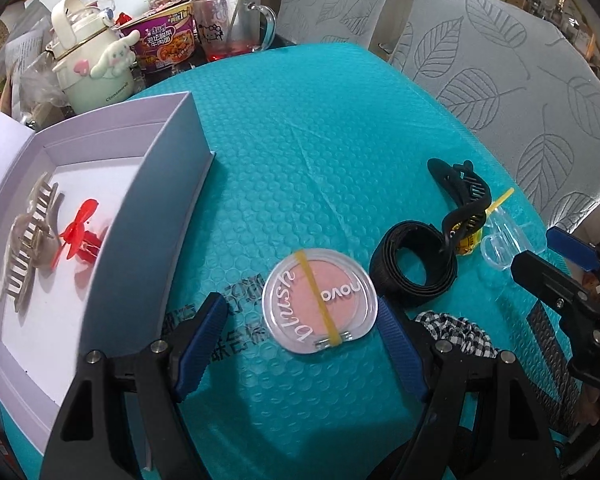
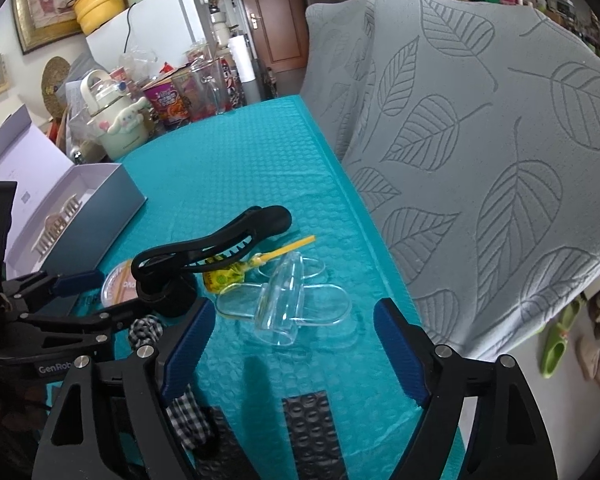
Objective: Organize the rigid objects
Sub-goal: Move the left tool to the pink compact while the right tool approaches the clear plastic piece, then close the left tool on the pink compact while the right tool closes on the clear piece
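A round clear blush compact (image 1: 319,302) with a yellow rubber band lies on the teal bubble mat. My left gripper (image 1: 300,332) is open, its blue fingers on either side of the compact and just short of it. The white box (image 1: 100,268) at the left holds a beige hair claw (image 1: 28,240) and a red clip (image 1: 80,232). My right gripper (image 2: 290,344) is open, just short of a clear plastic clip (image 2: 288,300). A black hair claw (image 2: 220,248) and a yellow candy stick (image 2: 252,264) lie beside it.
A black rolled strap (image 1: 415,268) and a checkered scrunchie (image 1: 459,336) lie right of the compact. A Cinnamoroll bottle (image 1: 92,60), a noodle cup (image 1: 168,40) and a glass mug (image 1: 232,24) stand at the mat's far edge. Grey leaf-patterned chairs (image 2: 479,140) stand along the right.
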Tool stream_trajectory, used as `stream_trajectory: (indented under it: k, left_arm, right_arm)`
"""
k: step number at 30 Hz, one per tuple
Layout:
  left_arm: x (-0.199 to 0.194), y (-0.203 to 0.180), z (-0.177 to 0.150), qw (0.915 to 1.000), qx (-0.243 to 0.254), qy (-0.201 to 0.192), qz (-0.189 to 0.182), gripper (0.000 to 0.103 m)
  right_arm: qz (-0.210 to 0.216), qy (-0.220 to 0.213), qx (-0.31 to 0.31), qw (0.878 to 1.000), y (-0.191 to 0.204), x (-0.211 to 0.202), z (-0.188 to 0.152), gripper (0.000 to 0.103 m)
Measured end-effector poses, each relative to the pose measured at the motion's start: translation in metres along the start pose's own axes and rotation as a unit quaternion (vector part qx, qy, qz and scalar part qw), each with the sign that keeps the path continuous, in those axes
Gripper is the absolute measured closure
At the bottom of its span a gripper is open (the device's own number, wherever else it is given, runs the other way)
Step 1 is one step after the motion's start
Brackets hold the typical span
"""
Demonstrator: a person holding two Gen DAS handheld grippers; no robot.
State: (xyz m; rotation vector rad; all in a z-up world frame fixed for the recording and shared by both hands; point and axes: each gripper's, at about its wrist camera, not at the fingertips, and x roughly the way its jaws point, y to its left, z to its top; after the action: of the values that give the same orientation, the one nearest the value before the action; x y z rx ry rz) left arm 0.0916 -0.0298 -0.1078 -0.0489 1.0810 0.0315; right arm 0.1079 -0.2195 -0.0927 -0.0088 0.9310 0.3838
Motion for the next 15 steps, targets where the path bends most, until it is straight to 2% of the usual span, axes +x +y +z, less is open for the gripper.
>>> stream_trajectory:
  k: [4,8,15]
  left_arm:
    - [-0.001,-0.002,0.0,0.9999,0.003,-0.009,-0.005,0.026]
    - [-0.003,-0.005,0.0,0.9995,0.012,-0.022,-0.017,0.047]
    - [-0.007,-0.005,0.0,0.9988,0.01,-0.016,-0.046,0.047]
  right_arm:
    - [0.005,0.002,0.001,1.0,0.001,0.003,0.001,0.015]
    - [0.012,0.008,0.001,1.0,0.003,0.008,0.002,0.01]
    - [0.0,0.011,-0.006,1.0,0.006,0.016,0.006,0.01]
